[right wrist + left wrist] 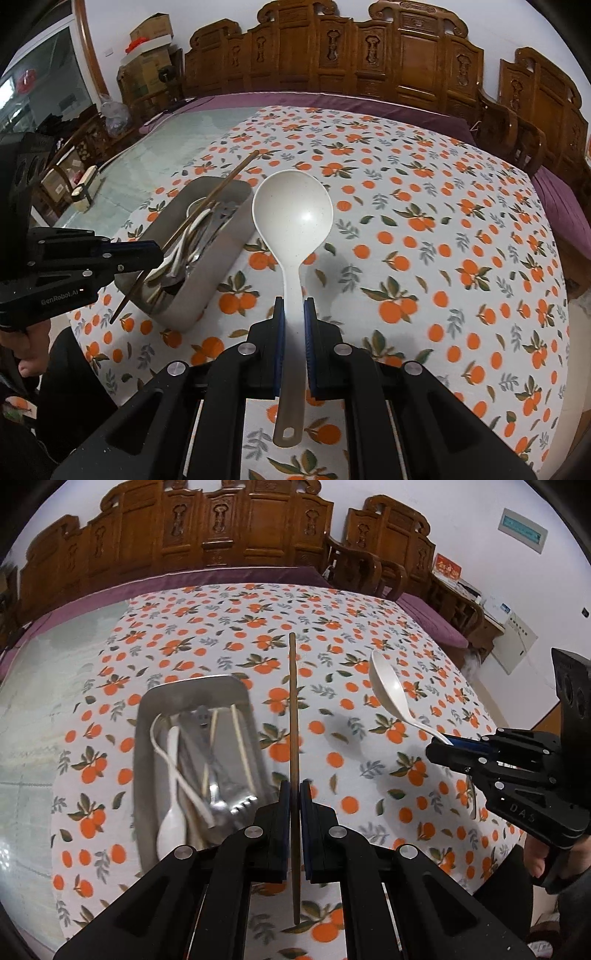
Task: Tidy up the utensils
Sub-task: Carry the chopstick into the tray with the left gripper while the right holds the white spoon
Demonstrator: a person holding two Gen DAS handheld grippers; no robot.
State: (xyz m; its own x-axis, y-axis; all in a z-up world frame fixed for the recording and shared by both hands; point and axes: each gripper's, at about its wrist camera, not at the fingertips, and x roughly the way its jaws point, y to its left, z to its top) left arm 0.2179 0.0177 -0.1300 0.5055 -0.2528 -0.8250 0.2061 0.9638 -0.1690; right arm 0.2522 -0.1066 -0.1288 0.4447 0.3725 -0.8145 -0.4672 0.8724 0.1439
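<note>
The counter is wearing a cloth with oranges on it. A metal tray is sitting on it, holding spoons and forks. The right hand-held gripper is pinching a big white ladle by its handle — up in the air. The left hand-held gripper is squeezing a brown chopstick just beside the tray.

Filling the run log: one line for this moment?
left: shut on chopstick | right: shut on ladle | tray: holds utensils | both lifted
</note>
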